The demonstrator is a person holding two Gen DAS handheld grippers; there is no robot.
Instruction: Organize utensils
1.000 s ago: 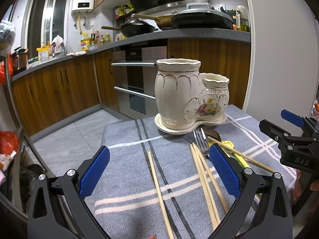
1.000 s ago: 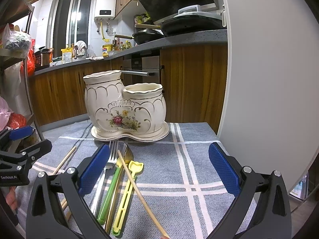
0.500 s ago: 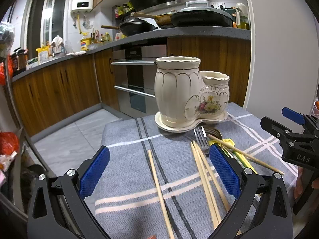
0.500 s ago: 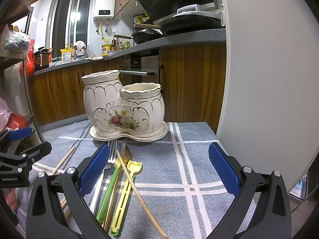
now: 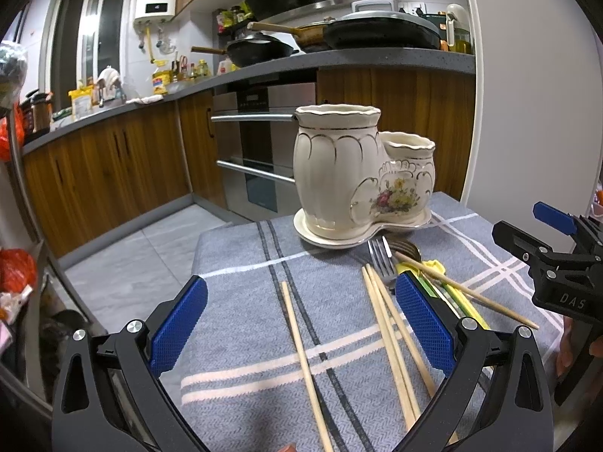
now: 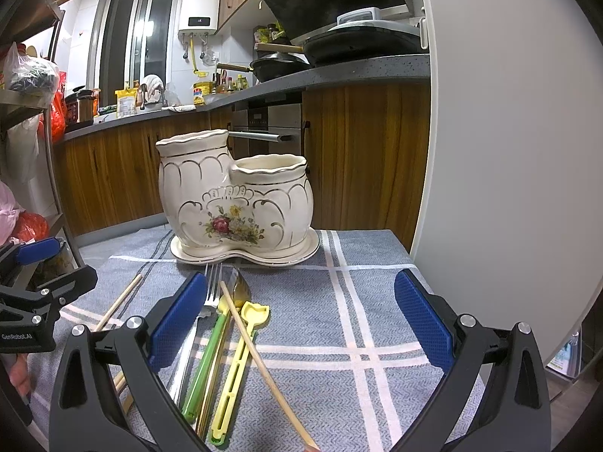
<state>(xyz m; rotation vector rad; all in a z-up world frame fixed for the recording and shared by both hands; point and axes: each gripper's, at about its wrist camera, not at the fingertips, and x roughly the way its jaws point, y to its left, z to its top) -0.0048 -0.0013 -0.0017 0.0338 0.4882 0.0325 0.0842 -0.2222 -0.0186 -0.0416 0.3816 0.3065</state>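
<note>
A cream ceramic utensil holder with two pots, one tall and one short, stands on its saucer at the far side of a grey checked cloth. In front of it lie loose wooden chopsticks, a metal fork, a gold spoon, and green and yellow plastic utensils. My left gripper hovers open over the chopsticks, one lying between its fingers. My right gripper hovers open over the plastic utensils, nothing in it.
The cloth-covered table ends just behind the holder, with kitchen floor beyond. A white wall panel stands close on the right. Wooden cabinets and an oven line the far side. A hand shows at each gripper's handle.
Both grippers have edged slightly forward toward the holder and stay open. Nothing on the cloth has moved.
</note>
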